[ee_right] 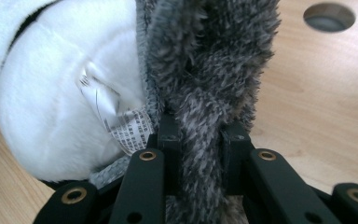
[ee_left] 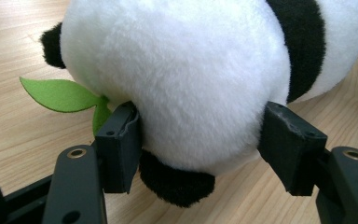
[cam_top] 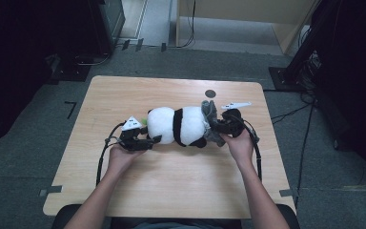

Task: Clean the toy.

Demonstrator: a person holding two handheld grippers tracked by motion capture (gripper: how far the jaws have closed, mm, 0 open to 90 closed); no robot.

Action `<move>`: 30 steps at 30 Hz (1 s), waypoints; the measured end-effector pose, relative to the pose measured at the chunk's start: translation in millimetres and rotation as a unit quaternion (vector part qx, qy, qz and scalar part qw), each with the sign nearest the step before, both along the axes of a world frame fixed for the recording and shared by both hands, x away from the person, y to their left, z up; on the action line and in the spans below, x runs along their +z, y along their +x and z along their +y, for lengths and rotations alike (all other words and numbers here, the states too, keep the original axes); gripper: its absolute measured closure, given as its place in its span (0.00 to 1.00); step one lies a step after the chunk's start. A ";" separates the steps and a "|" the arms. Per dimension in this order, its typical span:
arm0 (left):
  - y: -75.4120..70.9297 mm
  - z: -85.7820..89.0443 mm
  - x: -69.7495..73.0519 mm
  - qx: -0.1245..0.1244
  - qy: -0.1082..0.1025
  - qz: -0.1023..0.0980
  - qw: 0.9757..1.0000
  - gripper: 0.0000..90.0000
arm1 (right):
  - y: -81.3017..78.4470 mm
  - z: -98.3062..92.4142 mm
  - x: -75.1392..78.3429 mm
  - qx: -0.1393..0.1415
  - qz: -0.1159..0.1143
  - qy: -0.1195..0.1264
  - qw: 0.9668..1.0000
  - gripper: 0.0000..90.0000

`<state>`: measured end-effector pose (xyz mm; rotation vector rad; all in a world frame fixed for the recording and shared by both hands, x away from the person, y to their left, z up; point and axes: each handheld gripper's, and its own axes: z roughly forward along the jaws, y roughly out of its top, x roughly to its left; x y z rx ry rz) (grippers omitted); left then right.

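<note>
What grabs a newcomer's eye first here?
A plush panda lying on its side mid-table, stretched between both hands. The left gripper clamps its white head beside a green felt leaf; the right gripper pinches a grey fuzzy garment at the panda's other end.

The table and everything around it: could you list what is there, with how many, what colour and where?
table: one, light wood, middle of the room, with a round hole near its far edge
toy panda: one, white and black, lying on its side mid-table
leaf: one, green felt, sticking out at the panda's head end
label: one, white with print, sewn on the panda's rear
furry cloth: one, grey, around the panda's rear end
tape marks: two, grey, at the table's near corners
cables: several, black, on the floor at right
left gripper: one, black, jaws on either side of the panda's head
right gripper: one, black, shut on the furry cloth
forearms: two, coming in from the near edge
</note>
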<state>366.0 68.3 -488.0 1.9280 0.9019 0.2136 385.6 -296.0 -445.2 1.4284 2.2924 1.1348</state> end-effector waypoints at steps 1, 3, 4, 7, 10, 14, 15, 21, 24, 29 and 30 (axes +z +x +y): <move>0.0 -0.2 0.2 0.000 0.001 0.000 1.000 0.37 | 0.6 -1.0 -2.8 -0.001 0.007 0.003 1.000 0.84; 0.1 -0.4 1.1 0.002 0.004 0.004 1.000 0.36 | 1.4 -1.3 -8.9 0.000 0.018 0.004 1.000 0.84; 0.2 -0.3 1.3 0.001 0.006 0.006 1.000 0.36 | 2.0 -0.9 -12.1 0.001 0.022 -0.004 1.000 0.84; 0.6 0.2 1.7 -0.002 0.007 0.008 1.000 0.36 | 3.0 3.1 -22.4 0.009 0.042 -0.022 0.999 0.84; 1.3 0.8 2.1 -0.005 0.005 0.010 1.000 0.36 | 5.0 4.1 -28.9 0.011 0.053 -0.021 0.998 0.84; 1.7 1.4 3.3 -0.005 0.005 0.009 1.000 0.35 | 5.8 -2.6 -27.6 0.006 0.056 -0.011 0.998 0.84; 1.8 1.6 3.4 -0.005 0.005 0.010 1.000 0.35 | 5.3 -4.6 -26.0 0.003 0.056 -0.013 0.998 0.84; 2.0 1.9 3.3 -0.007 0.005 0.009 1.000 0.35 | 0.9 -22.9 -1.4 -0.011 0.026 0.012 1.000 0.84; 2.1 2.2 3.2 -0.008 0.005 0.009 1.000 0.35 | -4.8 -26.0 17.9 -0.009 0.003 0.019 1.000 0.84; 2.3 2.8 2.9 -0.009 0.007 0.009 1.000 0.35 | -16.5 -16.8 47.1 0.011 -0.026 0.012 1.000 0.84; 2.5 3.0 2.8 -0.010 0.007 0.008 1.000 0.35 | -18.6 -13.6 52.5 0.018 -0.032 0.009 0.999 0.84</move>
